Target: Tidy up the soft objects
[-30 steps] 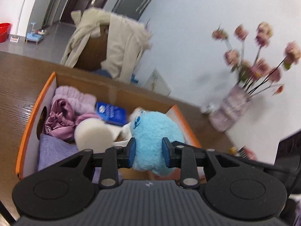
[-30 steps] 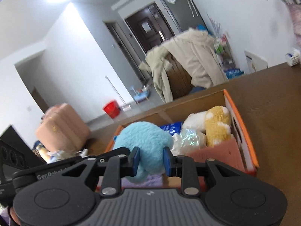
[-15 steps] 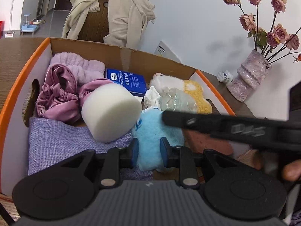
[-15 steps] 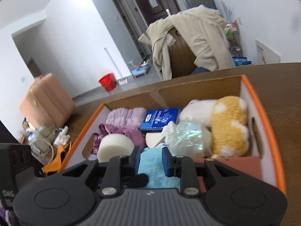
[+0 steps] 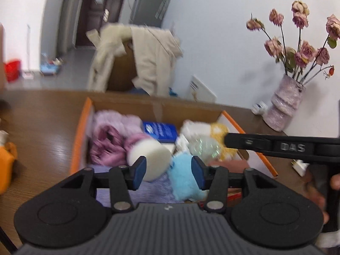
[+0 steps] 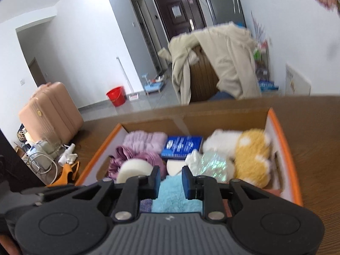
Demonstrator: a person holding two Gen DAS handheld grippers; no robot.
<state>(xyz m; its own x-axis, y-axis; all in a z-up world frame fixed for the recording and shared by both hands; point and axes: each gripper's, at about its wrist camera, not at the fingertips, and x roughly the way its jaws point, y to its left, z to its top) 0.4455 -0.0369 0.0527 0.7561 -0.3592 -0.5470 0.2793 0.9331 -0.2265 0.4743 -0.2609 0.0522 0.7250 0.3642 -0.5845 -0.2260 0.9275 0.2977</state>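
Observation:
A light blue plush toy (image 5: pixel 184 178) lies in the near part of an orange-edged cardboard box (image 5: pixel 81 127), on a purple cloth. My left gripper (image 5: pixel 169 173) is open above the box's near edge, its pads apart and clear of the toy. My right gripper (image 6: pixel 170 179) is part open just above the same blue plush (image 6: pixel 172 195), pads not touching it; its body crosses the right of the left wrist view. The box also holds a white foam cylinder (image 5: pixel 153 159), pink cloths (image 5: pixel 110 142), a blue packet (image 5: pixel 160 130), a yellow and white plush (image 6: pixel 250 155) and an iridescent bag (image 6: pixel 214 163).
The box (image 6: pixel 284 131) sits on a brown wooden table (image 5: pixel 42 127). A vase of dried roses (image 5: pixel 284 108) and a small white bottle (image 5: pixel 259 107) stand at the back right by the wall. An orange object (image 5: pixel 6 161) lies at the left. A coat-draped chair (image 6: pixel 214 68) stands behind.
Both grippers lowered the blue plush into the box, then opened and let it go. They have since drawn back and up from the box; the plush stays inside.

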